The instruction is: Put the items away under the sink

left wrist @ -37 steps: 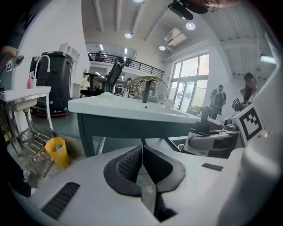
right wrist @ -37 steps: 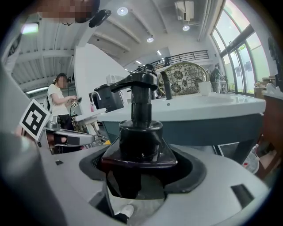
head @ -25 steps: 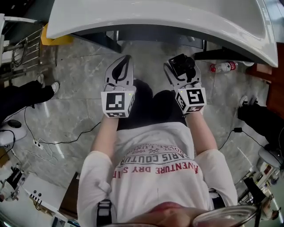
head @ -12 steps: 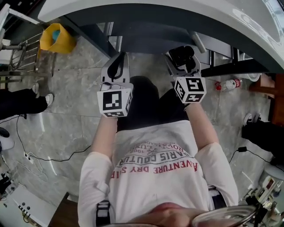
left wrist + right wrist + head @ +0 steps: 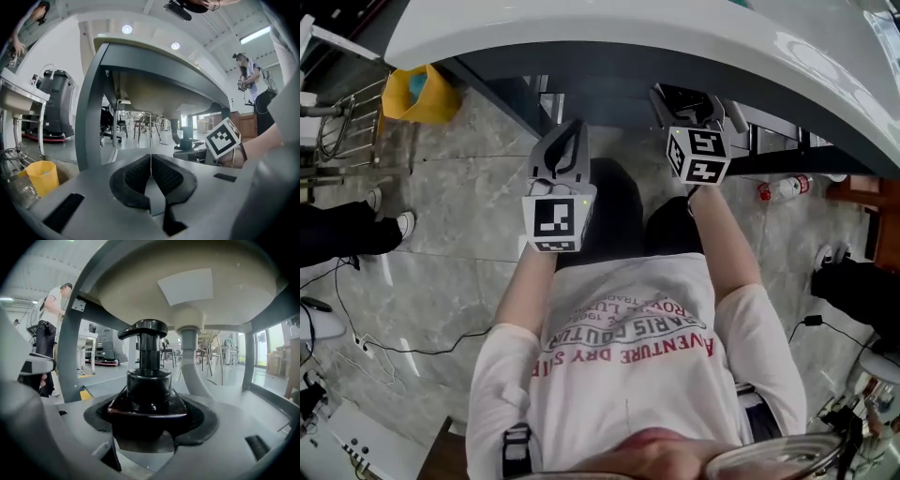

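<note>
right gripper grasps a black pump bottle under the sink.
left gripper jaws pressed together, empty; yellow bin upper left on marble floor.

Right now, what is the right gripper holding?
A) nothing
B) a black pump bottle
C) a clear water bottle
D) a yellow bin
B: in the right gripper view, the right gripper has its jaws closed on the shoulders of a black pump bottle, which stands upright just below the underside of the sink.
</note>
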Demonstrator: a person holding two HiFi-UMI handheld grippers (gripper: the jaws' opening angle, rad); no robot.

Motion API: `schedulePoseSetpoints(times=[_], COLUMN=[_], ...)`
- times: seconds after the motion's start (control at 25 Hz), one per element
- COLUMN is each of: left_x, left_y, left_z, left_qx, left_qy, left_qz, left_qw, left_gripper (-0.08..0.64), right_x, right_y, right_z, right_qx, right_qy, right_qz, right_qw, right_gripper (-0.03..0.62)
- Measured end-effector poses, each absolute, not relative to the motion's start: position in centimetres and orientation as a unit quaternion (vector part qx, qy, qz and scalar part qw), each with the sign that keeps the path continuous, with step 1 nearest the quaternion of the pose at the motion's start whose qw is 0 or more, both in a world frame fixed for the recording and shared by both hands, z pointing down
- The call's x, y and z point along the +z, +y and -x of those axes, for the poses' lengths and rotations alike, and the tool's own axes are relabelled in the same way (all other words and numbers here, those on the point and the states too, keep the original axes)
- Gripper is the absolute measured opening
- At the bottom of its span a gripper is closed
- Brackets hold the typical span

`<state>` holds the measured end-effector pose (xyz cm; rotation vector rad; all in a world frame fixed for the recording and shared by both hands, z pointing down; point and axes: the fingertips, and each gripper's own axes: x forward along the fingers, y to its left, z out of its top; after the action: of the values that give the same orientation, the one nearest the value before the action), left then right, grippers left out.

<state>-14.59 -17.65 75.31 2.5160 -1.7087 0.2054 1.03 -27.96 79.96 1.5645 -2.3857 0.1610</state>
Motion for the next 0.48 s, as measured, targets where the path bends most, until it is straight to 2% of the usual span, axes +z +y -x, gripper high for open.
schedulePoseSetpoints(times=[0.48], left_x=[76.4], left_y=[-19.8], left_z=[15.0], left_qx=[0.068], left_qy=[-0.544], left_qz=[-0.834], left_qw=[0.064], left_gripper=[0.028], right_x=[80.6], right_y=[-31.6], right_z=[-1.1], right_qx=[0.066], right_qy=[-0.768], right_qz=[-0.625], right_qw=[0.123], right_gripper=[0.375])
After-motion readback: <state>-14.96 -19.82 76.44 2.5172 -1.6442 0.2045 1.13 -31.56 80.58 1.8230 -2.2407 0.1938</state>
